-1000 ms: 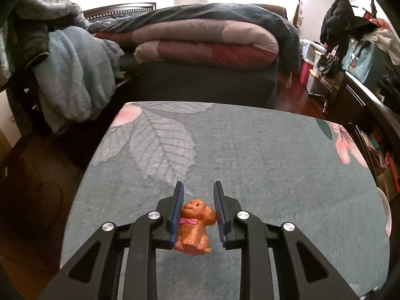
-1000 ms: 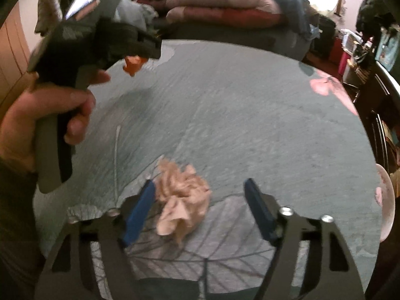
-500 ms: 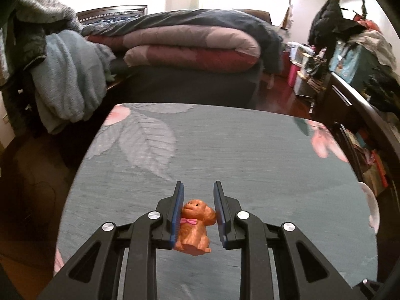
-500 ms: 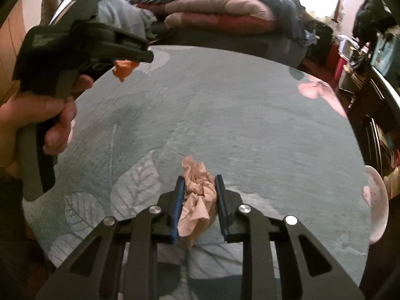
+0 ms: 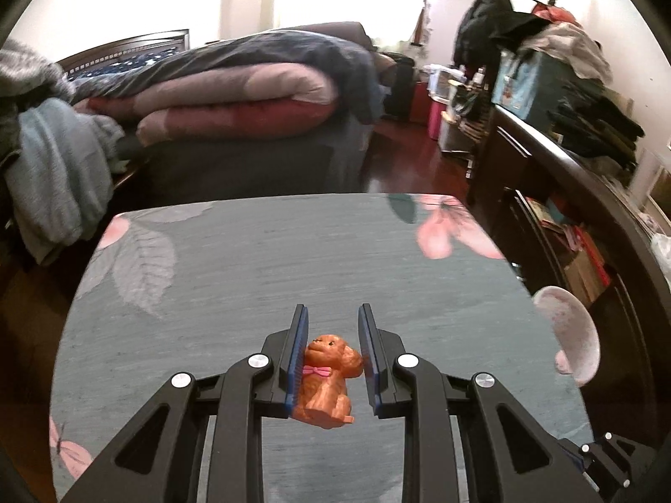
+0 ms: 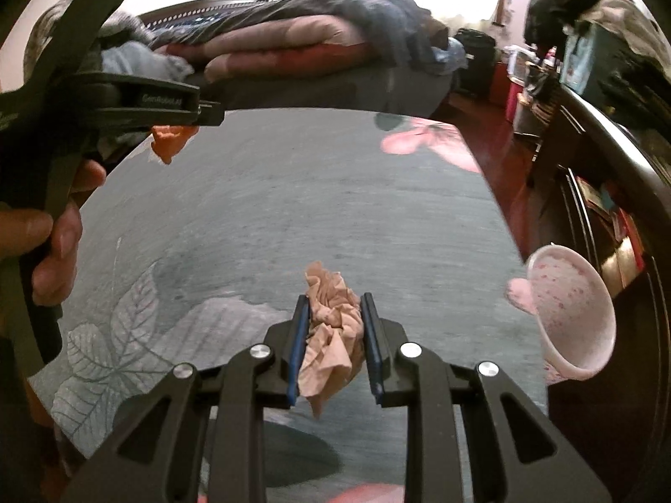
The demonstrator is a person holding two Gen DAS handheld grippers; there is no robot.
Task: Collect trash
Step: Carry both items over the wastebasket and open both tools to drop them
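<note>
My left gripper (image 5: 331,314) is shut on a small orange toy dog (image 5: 325,377) with a pink bow, held above the teal floral tablecloth (image 5: 293,260). My right gripper (image 6: 333,306) is shut on a crumpled beige tissue (image 6: 331,335), lifted above the cloth (image 6: 314,193). In the right wrist view the left gripper (image 6: 209,111) shows at upper left with the orange toy (image 6: 167,142) hanging under it. A pink speckled bowl (image 6: 574,318) sits at the table's right edge; it also shows in the left wrist view (image 5: 570,343).
A bed with folded quilts (image 5: 235,96) stands beyond the table. Grey-blue clothes (image 5: 54,176) hang at the left. A dark shelf unit (image 5: 587,218) with books and piled clothes runs along the right. The person's hand (image 6: 50,234) grips the left tool.
My right gripper closed on the tissue and lifted it off the cloth. Both grippers rose and swung right, bringing the pink bowl into view. The left gripper kept its hold on the toy.
</note>
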